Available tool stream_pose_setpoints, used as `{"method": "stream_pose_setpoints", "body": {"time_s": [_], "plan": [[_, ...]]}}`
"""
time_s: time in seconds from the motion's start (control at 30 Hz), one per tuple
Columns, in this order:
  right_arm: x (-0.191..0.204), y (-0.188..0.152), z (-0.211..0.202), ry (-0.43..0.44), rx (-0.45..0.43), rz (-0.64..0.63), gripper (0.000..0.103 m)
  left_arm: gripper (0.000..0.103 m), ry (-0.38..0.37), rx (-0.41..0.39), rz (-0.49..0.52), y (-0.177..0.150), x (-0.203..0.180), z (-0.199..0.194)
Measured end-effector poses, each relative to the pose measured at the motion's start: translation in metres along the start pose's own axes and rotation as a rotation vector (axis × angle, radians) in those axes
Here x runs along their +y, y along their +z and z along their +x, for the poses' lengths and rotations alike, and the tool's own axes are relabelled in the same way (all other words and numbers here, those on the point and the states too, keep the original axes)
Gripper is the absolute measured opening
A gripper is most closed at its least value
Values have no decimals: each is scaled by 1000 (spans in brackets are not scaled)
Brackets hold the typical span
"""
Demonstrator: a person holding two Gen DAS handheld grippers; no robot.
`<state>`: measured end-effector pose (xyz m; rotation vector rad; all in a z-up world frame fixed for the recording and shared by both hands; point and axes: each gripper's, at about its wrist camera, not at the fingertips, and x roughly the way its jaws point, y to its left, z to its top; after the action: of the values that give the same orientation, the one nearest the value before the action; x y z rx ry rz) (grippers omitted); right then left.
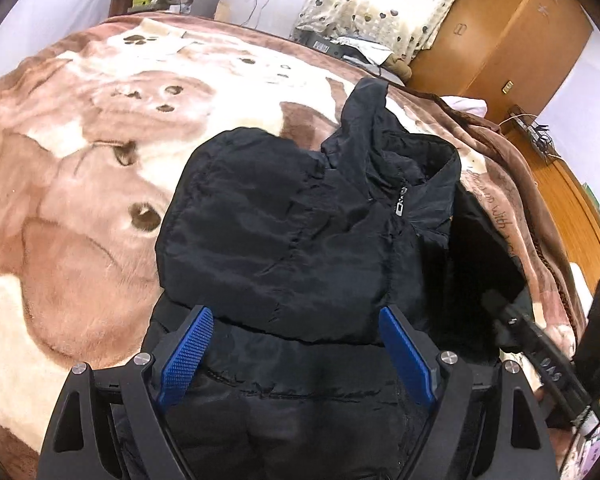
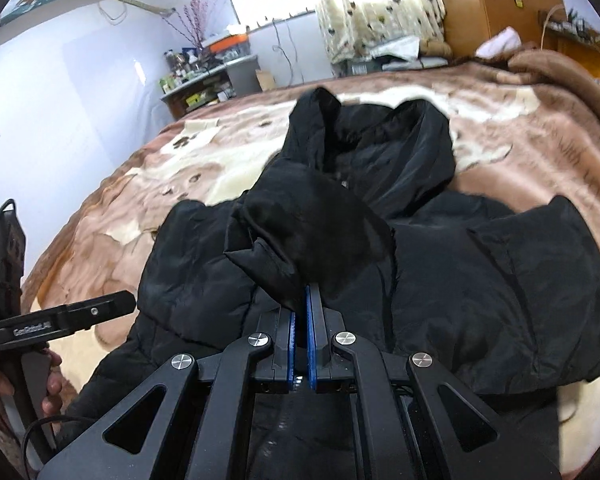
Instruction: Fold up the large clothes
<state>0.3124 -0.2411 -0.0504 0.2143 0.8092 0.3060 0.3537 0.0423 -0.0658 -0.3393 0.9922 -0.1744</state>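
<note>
Jacket (image 1: pixel 300 240), black and padded, lies on the patterned blanket (image 1: pixel 80 220), its long axis running from the grippers away to the collar (image 2: pixel 412 136) at the far end. Right gripper (image 2: pixel 302 296) is pressed together, pinching a fold of the jacket's sleeve (image 2: pixel 312 220) and holding it above the jacket body. Left gripper (image 1: pixel 296 344) hangs spread over the near part of the jacket, gripping nothing. Judgement: the right gripper must carry the sleeve across the body. Fabric looks glossy, quilted, bulky; zipper pull (image 1: pixel 401 200) shows below the collar.
</note>
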Motion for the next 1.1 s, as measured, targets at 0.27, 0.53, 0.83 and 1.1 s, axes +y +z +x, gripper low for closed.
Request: {"method": "stream_pose_setpoints", "body": {"time_s": [0.27, 0.53, 0.83, 1.1], "plan": [[-4, -6, 5, 59, 70, 35, 20, 91, -97, 57, 3, 5, -17, 12], [-26, -11, -57, 68, 15, 5, 44, 92, -110, 138, 102, 14, -54, 39], [-101, -28, -156, -177, -94, 76, 47, 92, -65, 199, 197, 17, -105, 85], [-147, -45, -203, -402, -93, 83, 53, 51, 12, 218, 163, 13, -120, 109]]}}
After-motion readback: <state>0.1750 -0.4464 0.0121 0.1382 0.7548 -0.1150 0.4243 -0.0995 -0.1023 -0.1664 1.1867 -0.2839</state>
